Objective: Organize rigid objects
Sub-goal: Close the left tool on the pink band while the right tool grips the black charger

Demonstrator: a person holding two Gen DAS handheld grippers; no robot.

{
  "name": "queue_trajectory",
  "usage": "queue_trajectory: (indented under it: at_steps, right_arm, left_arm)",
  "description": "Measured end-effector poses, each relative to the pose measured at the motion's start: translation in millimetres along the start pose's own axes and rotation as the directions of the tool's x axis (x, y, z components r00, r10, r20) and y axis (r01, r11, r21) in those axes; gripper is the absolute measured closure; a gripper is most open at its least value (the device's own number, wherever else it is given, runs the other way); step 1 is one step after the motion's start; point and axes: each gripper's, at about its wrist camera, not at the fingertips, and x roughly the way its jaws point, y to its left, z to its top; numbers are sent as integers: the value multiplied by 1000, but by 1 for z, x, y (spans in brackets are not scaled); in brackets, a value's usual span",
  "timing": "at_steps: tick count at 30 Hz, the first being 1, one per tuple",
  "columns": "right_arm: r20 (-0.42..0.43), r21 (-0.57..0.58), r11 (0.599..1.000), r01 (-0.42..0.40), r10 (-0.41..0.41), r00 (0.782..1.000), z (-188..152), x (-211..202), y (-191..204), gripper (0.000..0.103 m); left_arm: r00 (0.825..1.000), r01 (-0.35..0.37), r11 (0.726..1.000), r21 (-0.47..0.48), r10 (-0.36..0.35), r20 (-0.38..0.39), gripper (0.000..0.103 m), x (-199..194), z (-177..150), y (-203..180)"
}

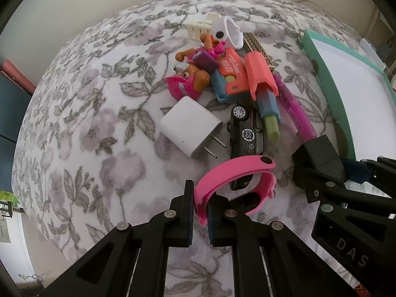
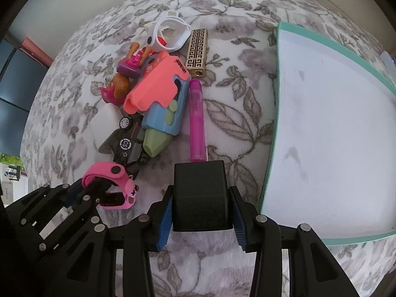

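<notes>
Barely started: teal tray (image 2: 274,113) holds nothing, pile untouched, left claw (image 1: 201,212) pinching pink watch band (image 1: 235,170), right claw (image 2: 201,219) gripping black block (image 2: 200,195).

The surface is covered by a soft, fuzzy cloth (image 1: 99,123) printed with grey leaves. The pink band (image 1: 235,173) looks like matt rubbery plastic. A smooth, slightly glossy white plastic is seen on the charger (image 1: 190,126), with two bright metal prongs. The toy car (image 1: 245,133) is finished in glossy black. The black block (image 2: 200,195) is matt plastic with fine printed layers. The tray (image 2: 334,128) has a smooth, matt white floor.
</notes>
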Motion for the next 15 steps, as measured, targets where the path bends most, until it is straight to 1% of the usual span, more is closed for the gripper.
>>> queue_trajectory:
  at_steps: [6, 10, 15]
  right_arm:
    - [6, 15, 999, -29, 28, 1000, 0, -8, -6, 59]
    - [26, 23, 999, -44, 43, 999, 0, -18, -7, 59]
    - [60, 36, 997, -67, 65, 996, 1, -37, -12, 59]
  left_arm:
    - [1000, 3, 999, -33, -2, 20, 94, -9, 3, 8]
    - [999, 9, 998, -67, -6, 44, 94, -20, -1, 26]
    - [996, 12, 995, -101, -3, 85, 94, -38, 3, 36]
